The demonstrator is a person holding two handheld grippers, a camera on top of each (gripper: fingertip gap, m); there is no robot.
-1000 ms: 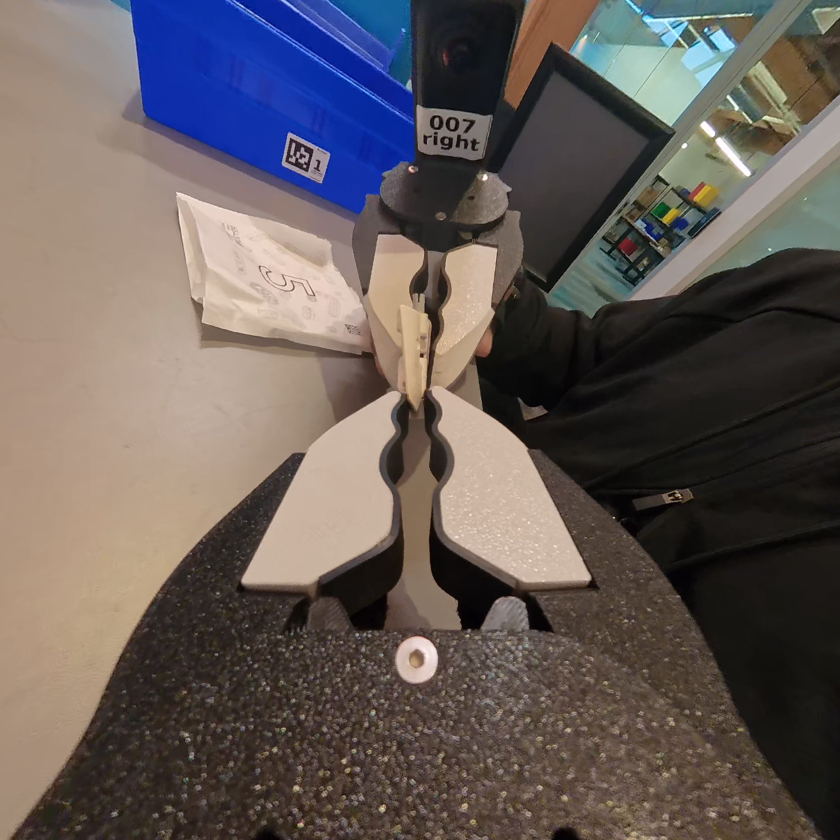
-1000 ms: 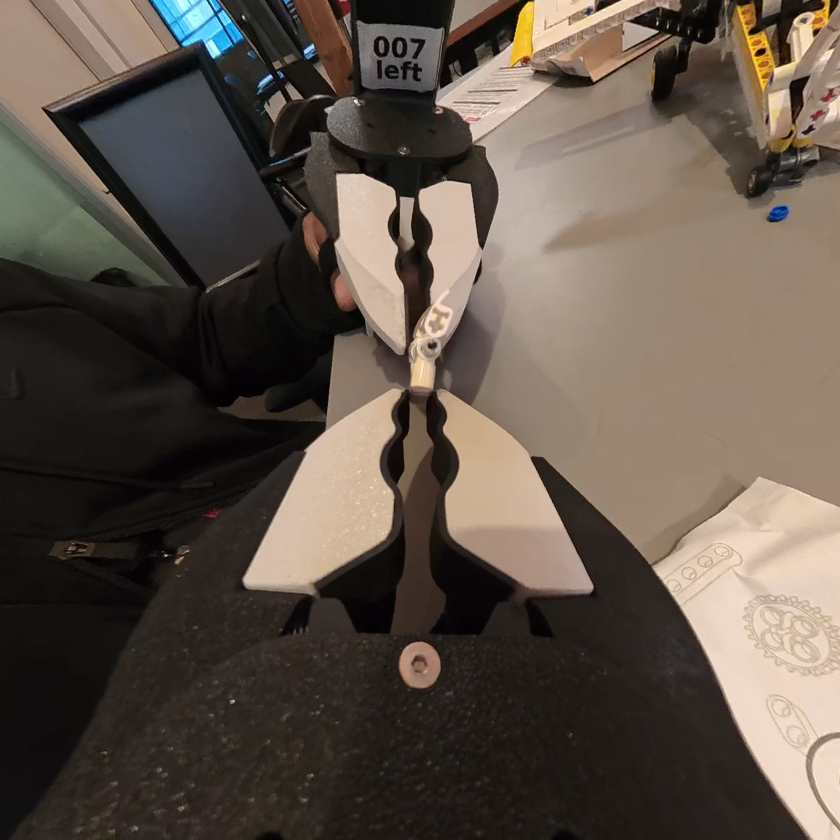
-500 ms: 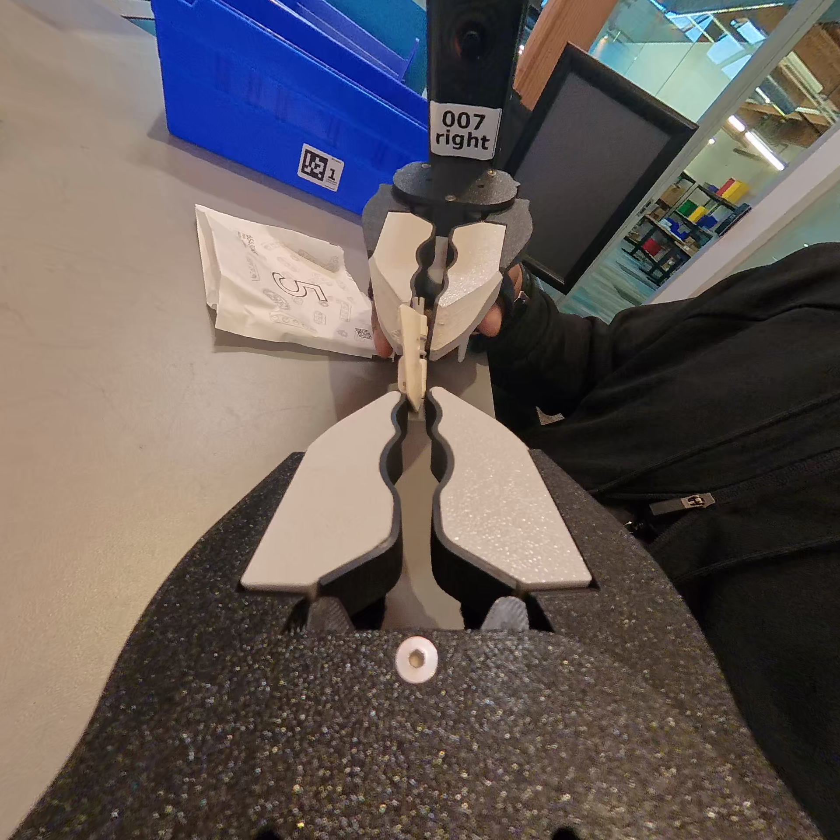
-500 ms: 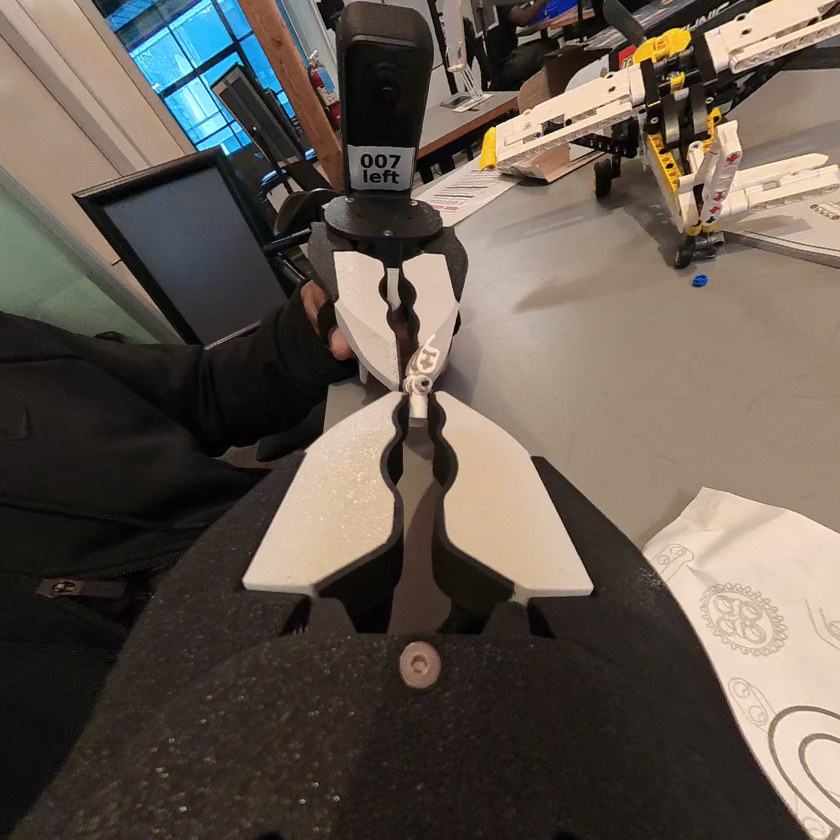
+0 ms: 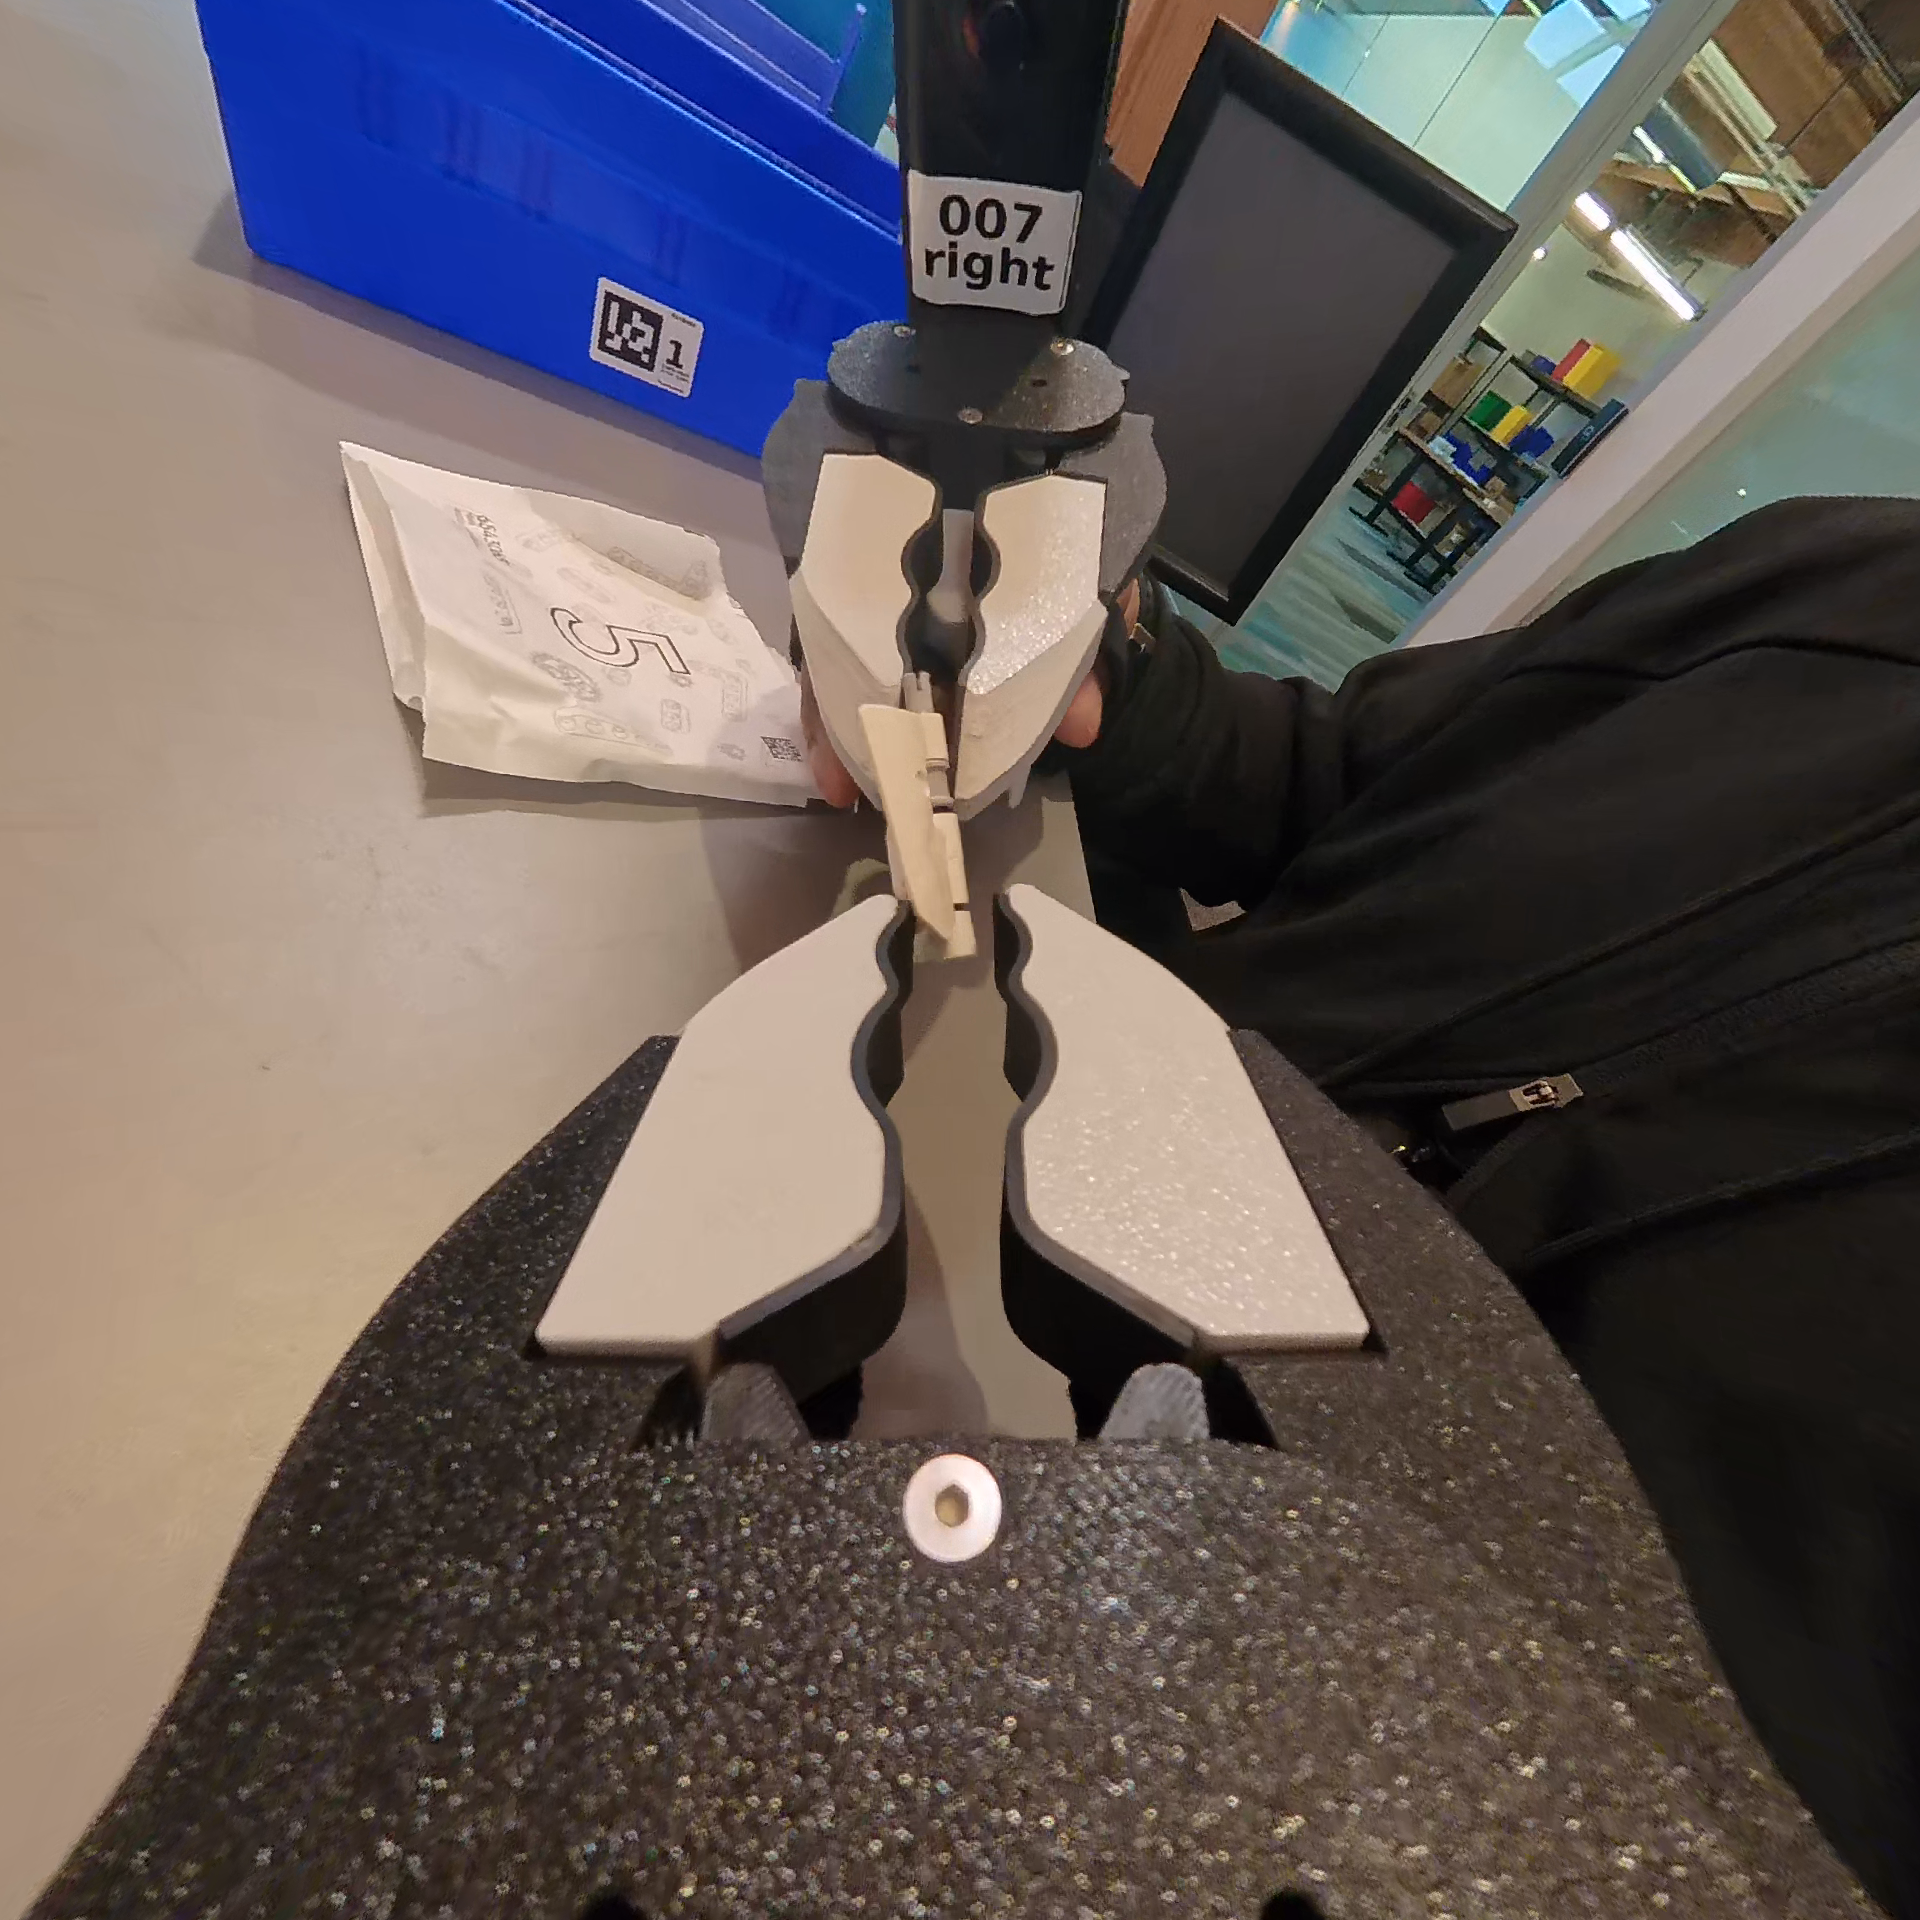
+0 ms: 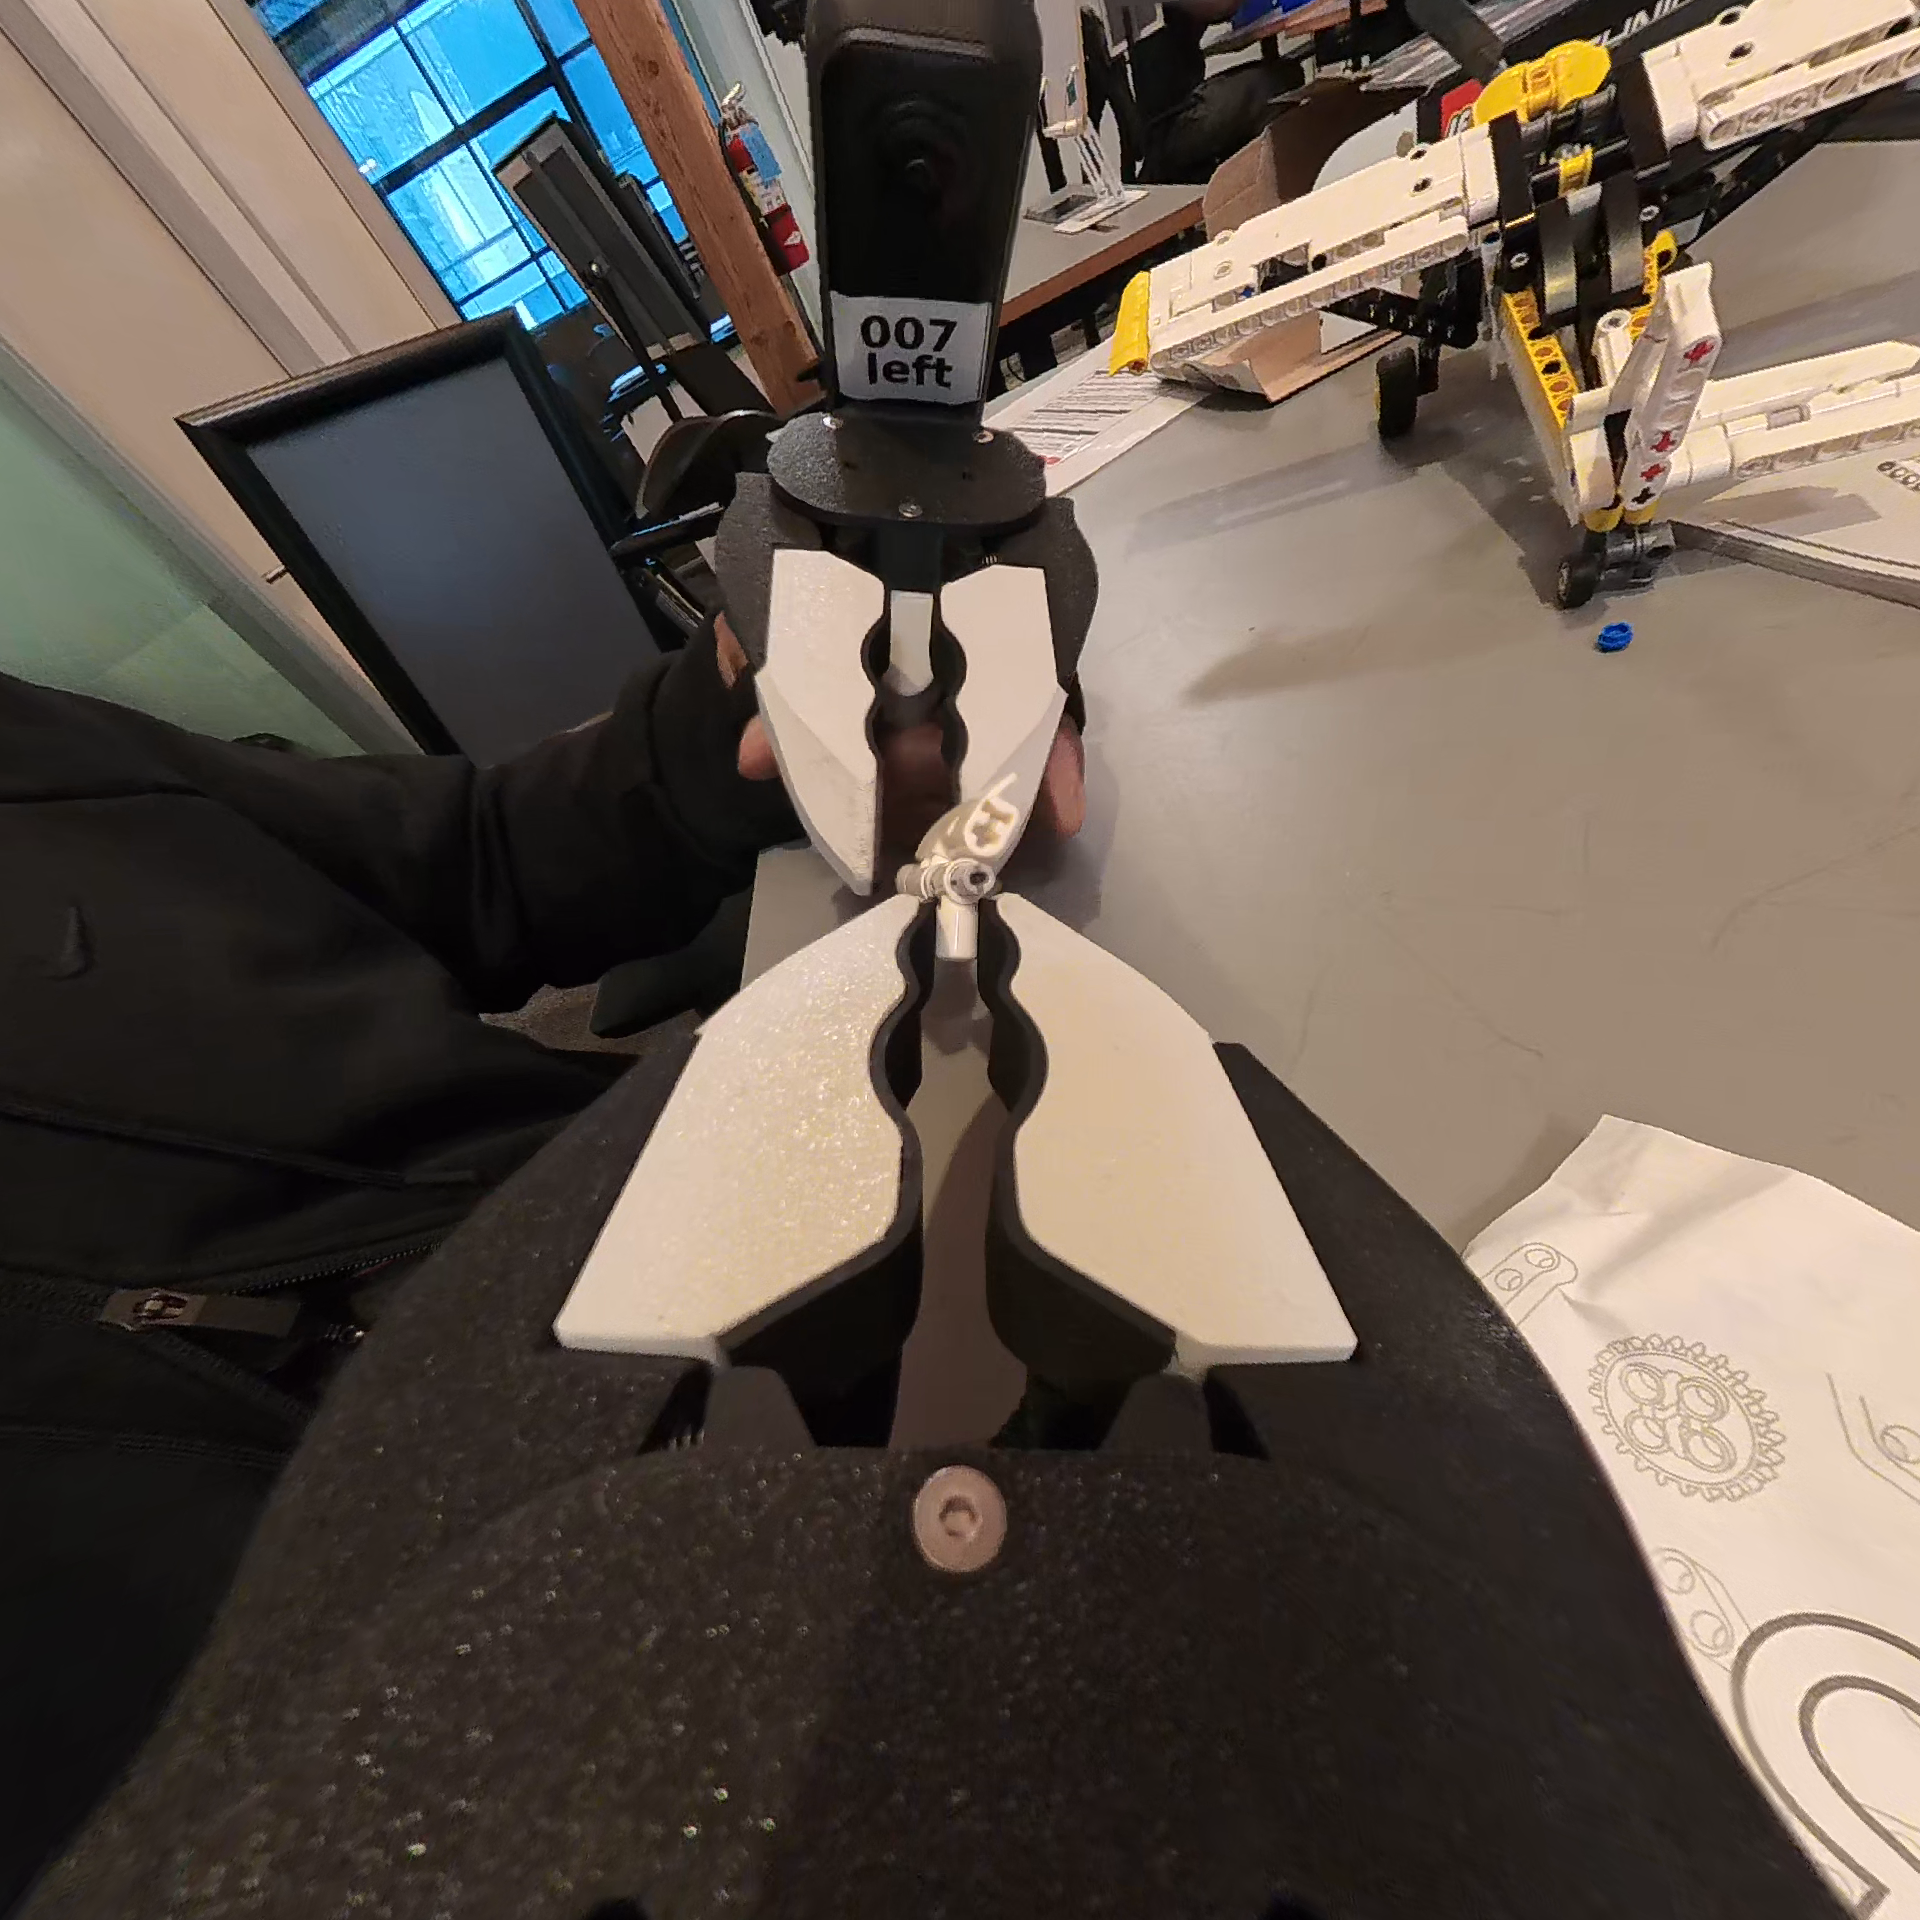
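Blue bin (image 5: pixel 540 208) behind right gripper (image 5: pixel 940 717) gripping white brick piece (image 5: pixel 920 821)

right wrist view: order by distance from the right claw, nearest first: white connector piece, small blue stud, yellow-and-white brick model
1. white connector piece, at the right claw, its stub between the tips.
2. small blue stud, alone on the grey table, far right.
3. yellow-and-white brick model, beyond the stud, top right.

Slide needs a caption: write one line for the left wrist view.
Left tool open around a white plastic part that the right tool grips, above a grey table.
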